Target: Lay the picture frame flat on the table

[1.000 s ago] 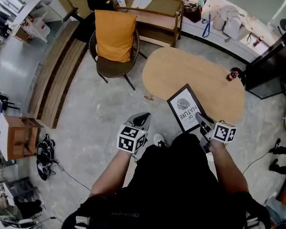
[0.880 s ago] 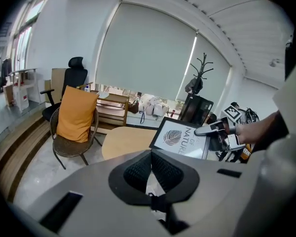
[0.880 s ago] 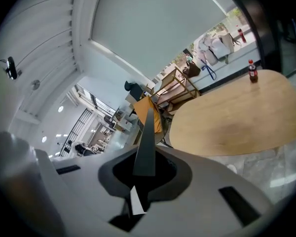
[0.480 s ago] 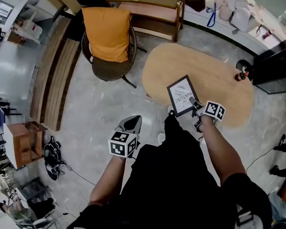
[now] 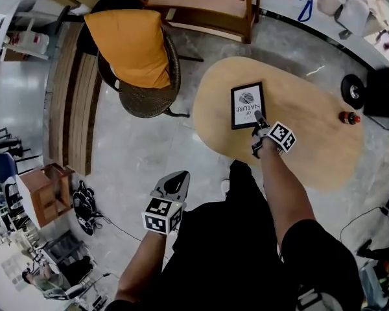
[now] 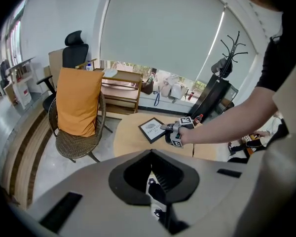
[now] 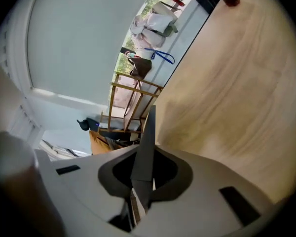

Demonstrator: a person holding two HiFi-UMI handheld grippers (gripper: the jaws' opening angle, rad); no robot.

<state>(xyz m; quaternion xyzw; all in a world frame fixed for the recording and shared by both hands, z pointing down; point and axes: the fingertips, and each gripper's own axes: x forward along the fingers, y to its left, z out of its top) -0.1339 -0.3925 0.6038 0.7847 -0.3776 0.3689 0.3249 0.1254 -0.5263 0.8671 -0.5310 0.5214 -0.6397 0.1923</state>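
Observation:
The black picture frame (image 5: 247,105), with a white print facing up, is over the middle of the oval wooden table (image 5: 311,148). My right gripper (image 5: 259,122) is shut on the frame's near edge, with the arm stretched out over the table. In the right gripper view the frame (image 7: 147,137) shows edge-on between the jaws, with the tabletop (image 7: 232,93) beside it. I cannot tell whether the frame touches the table. My left gripper (image 5: 174,185) hangs over the floor beside my leg, shut and holding nothing. From the left gripper view the frame (image 6: 151,130) looks nearly level.
A wicker chair with an orange cushion (image 5: 133,44) stands left of the table. A wooden shelf unit (image 5: 201,5) is behind it. A small red bottle (image 5: 347,117) stands on the table's right end. Shoes (image 5: 84,203) and a small wooden stand (image 5: 42,190) are on the floor to the left.
My right gripper has carried the frame away from my body, from the table's near edge to over its middle. The left gripper has stayed low by my side.

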